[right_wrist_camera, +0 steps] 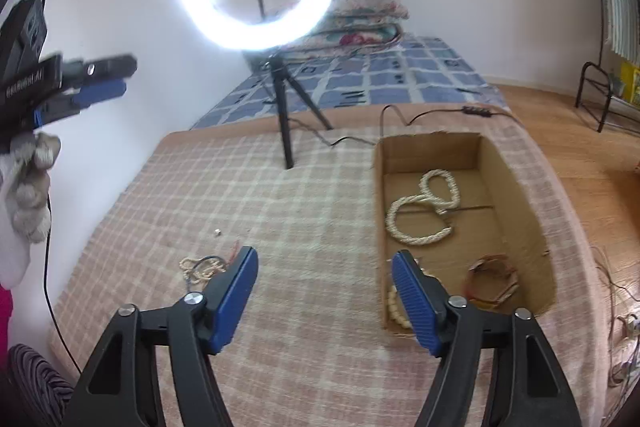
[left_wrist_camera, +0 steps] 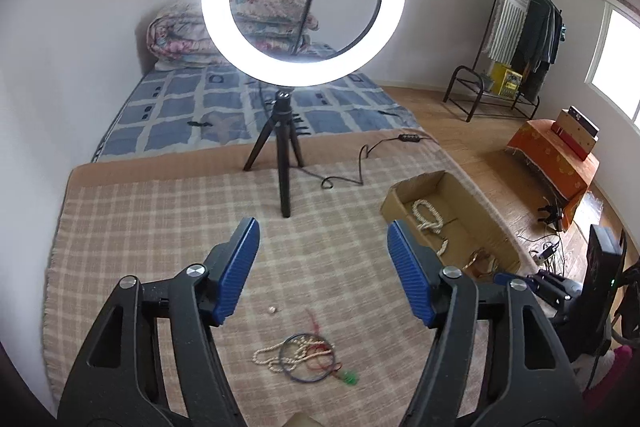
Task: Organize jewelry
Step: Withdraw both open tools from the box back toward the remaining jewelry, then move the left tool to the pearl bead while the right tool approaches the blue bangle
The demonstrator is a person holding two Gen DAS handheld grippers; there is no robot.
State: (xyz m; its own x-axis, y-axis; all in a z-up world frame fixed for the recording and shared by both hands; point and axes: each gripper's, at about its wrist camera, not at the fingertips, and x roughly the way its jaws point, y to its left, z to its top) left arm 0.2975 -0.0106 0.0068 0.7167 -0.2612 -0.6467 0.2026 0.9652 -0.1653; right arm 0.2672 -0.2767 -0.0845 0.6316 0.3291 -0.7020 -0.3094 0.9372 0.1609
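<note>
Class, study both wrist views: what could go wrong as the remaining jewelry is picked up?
1. The pearl strand, blue bangle and red cord lie tangled, so the open left gripper may lift all together.
2. The tiny loose piece might slip between fingers.
3. The ring light tripod stands nearby and could be knocked.

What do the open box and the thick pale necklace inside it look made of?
Box: plain corrugated cardboard, matte brown, with raw cut edges and a flap seam on the floor. Thick pale necklace: seemingly many tiny cream beads twisted into a rope; pearl, plastic or shell cannot be told.
</note>
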